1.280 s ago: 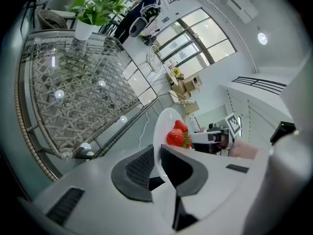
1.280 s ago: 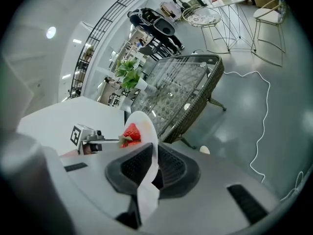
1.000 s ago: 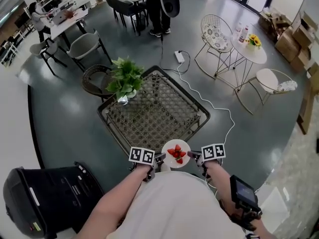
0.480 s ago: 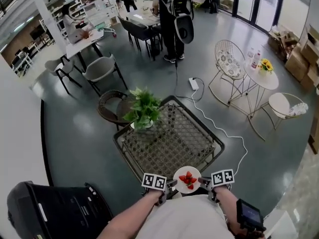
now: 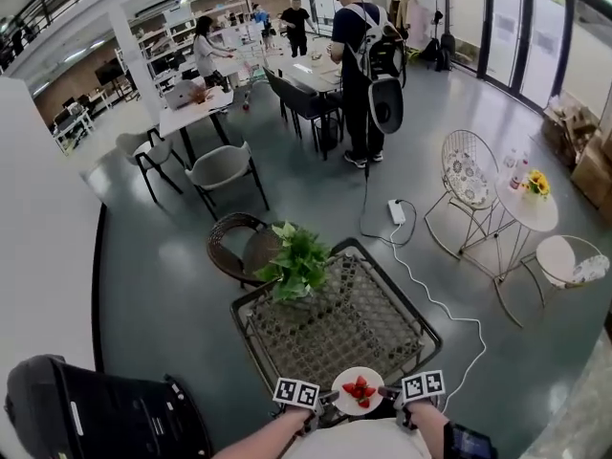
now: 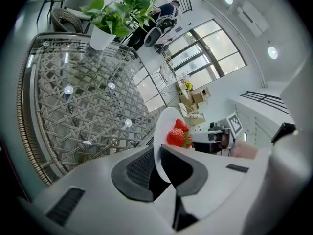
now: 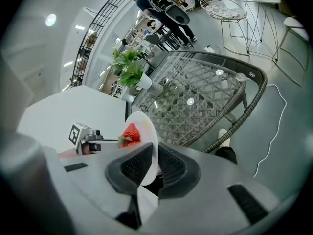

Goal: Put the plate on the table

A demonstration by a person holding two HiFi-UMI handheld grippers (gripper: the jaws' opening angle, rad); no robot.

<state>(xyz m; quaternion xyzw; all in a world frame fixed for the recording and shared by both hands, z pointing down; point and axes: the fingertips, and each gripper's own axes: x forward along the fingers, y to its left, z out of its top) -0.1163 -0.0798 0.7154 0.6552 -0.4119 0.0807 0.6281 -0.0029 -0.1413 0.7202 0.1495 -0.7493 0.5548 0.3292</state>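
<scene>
A white plate [image 5: 349,399] carrying several strawberries [image 5: 360,389] hangs over the near edge of the glass-topped wicker table [image 5: 287,342]. My left gripper [image 5: 318,402] is shut on the plate's left rim and my right gripper [image 5: 384,395] is shut on its right rim. In the left gripper view the plate [image 6: 164,131] stands edge-on between the jaws with the strawberries [image 6: 177,134] beyond. The right gripper view shows the plate [image 7: 147,131] pinched the same way, strawberries [image 7: 129,132] to its left.
A potted green plant [image 5: 299,261] stands at the table's far left corner. A wicker chair [image 5: 235,247] sits behind it. A white cable [image 5: 435,304] trails on the floor right of the table. A black bin [image 5: 96,419] is at my left. People stand far back.
The head view has tilted up, so table and plate sit lower in frame. Both grippers still hold the plate at the table's near edge.
</scene>
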